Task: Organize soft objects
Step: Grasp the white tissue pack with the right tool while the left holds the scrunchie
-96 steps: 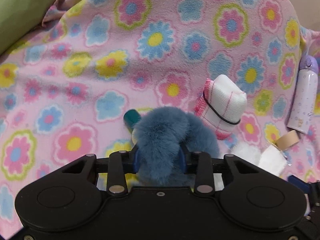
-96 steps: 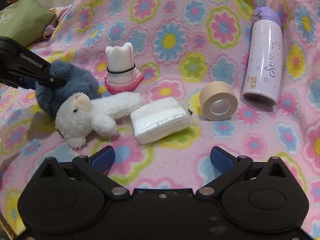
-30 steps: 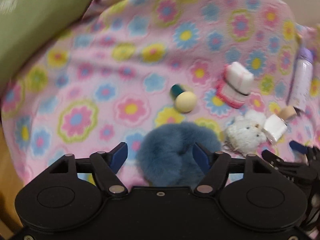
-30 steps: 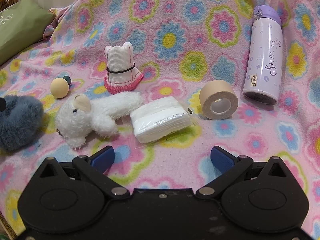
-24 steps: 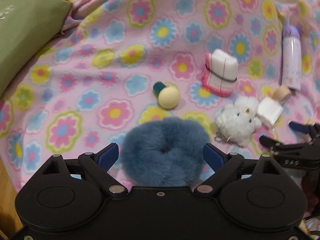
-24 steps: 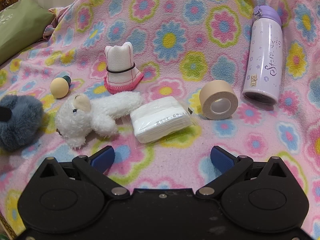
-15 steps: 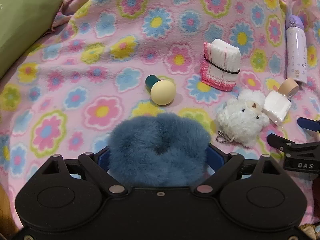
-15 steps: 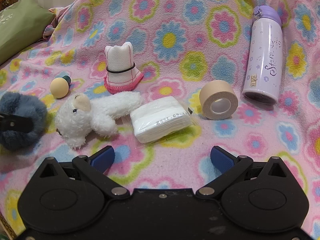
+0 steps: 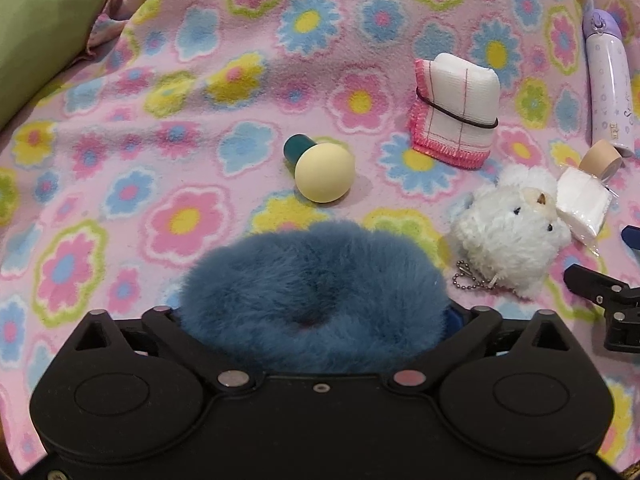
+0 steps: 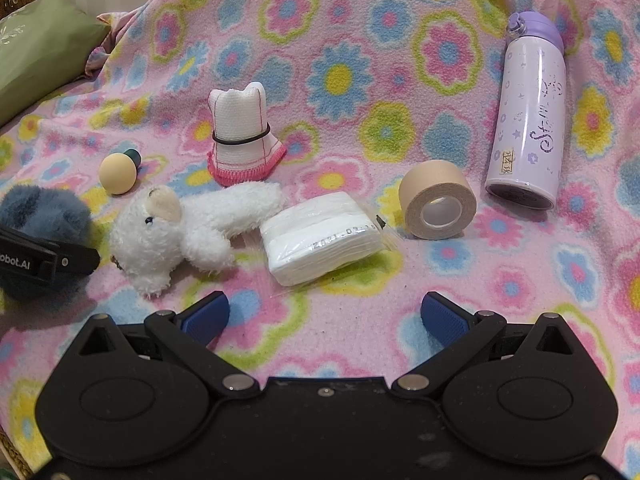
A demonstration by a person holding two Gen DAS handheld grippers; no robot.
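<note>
- Left wrist view: blue fur scrunchie (image 9: 316, 292) resting on the flowered blanket (image 9: 120, 128), between the spreading jaws of the left gripper (image 9: 316, 316); jaws opening, fur bulging between them but apparently no longer squeezed.
- Likely very light, squashy, springy; probably best pinched across the ring's thickness, not by stray fur, which could slip.
- Beyond the scrunchie: cream ball-topped stopper (image 9: 322, 172), hard-looking, near but apart.
- Right of the scrunchie: white plush lamb (image 9: 508, 236) with a bead chain, soft and light by the look; body the sounder hold, chain apt to snag.
- Far right of the scrunchie: banded pink-edged cloth (image 10: 240, 136), tissue pack (image 10: 324, 236), tape roll (image 10: 436, 204), lilac bottle (image 10: 528, 120).
- Right gripper (image 10: 324, 316): spread wide, nothing between the pads, hovering short of the tissue pack.
- Left of the scrunchie: bare blanket, then green cushion (image 9: 36, 40); blanket's edge close at lower left, so little room that way.
</note>
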